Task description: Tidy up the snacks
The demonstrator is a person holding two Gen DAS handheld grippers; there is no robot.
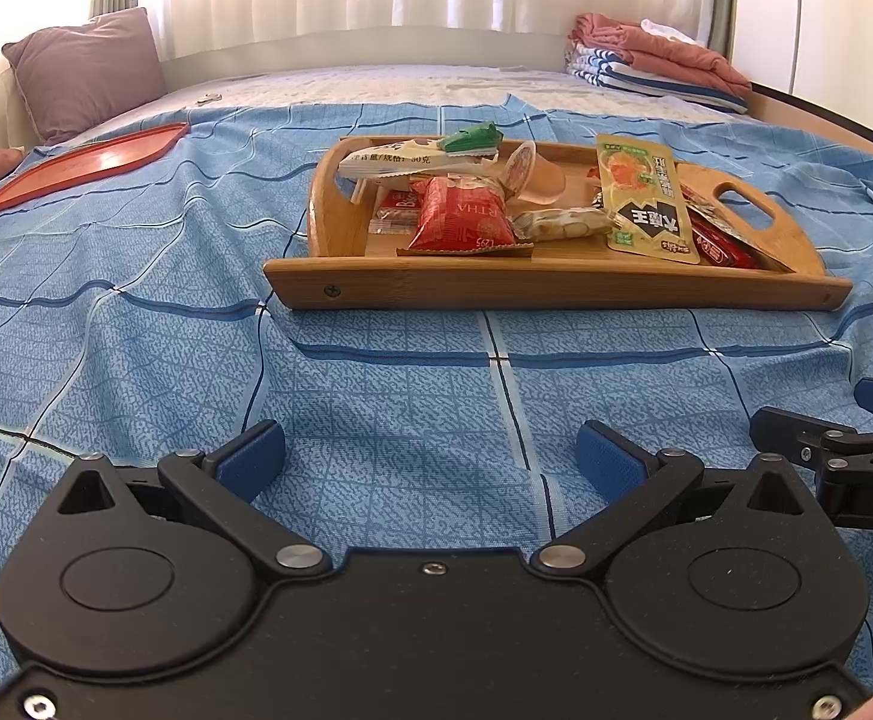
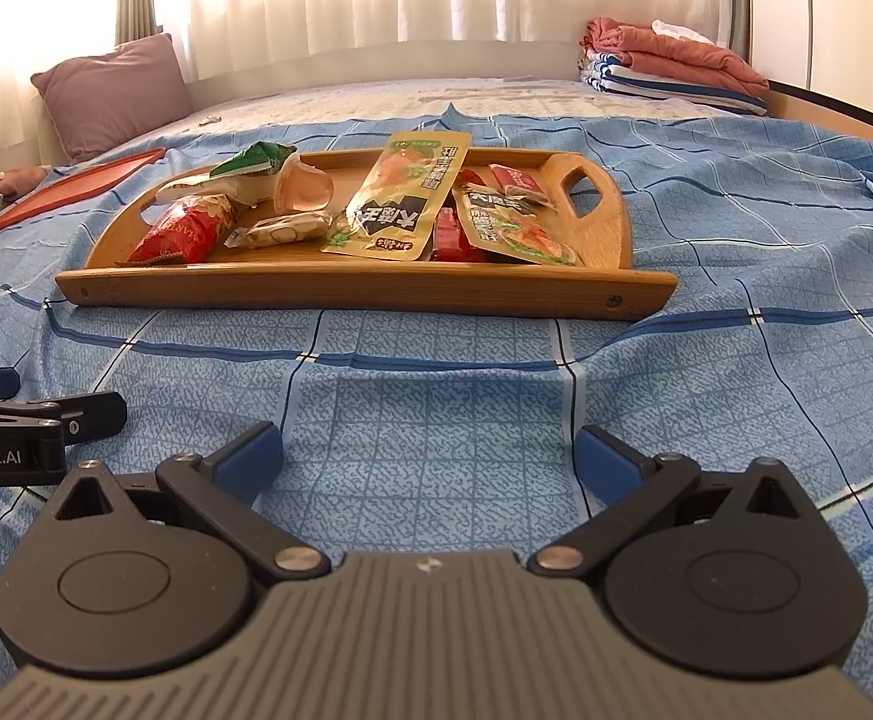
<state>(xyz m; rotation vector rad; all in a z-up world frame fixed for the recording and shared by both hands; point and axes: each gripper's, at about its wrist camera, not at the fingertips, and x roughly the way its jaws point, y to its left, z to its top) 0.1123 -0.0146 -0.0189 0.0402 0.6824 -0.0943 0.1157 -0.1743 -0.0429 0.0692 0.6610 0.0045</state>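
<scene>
Right gripper [image 2: 430,450]: hovering low over the blue checked bedspread [image 2: 436,420], blue-padded fingers [image 2: 256,450] standing wide apart, holding nothing. Left gripper [image 2: 46,414]: showing partly at the left edge, state unclear. Wooden tray [image 2: 364,291]: lying ahead on the bedspread, carrying a red snack bag [image 2: 181,234], a green packet [image 2: 250,159], a jelly cup [image 2: 304,189], a nougat bar [image 2: 283,228], a large yellow-green pouch [image 2: 400,204] and red wrappers [image 2: 454,237]. Orange tray [image 2: 76,186]: sitting far left, near a purple pillow [image 2: 112,93]. Folded laundry [image 2: 670,63]: resting far right.
</scene>
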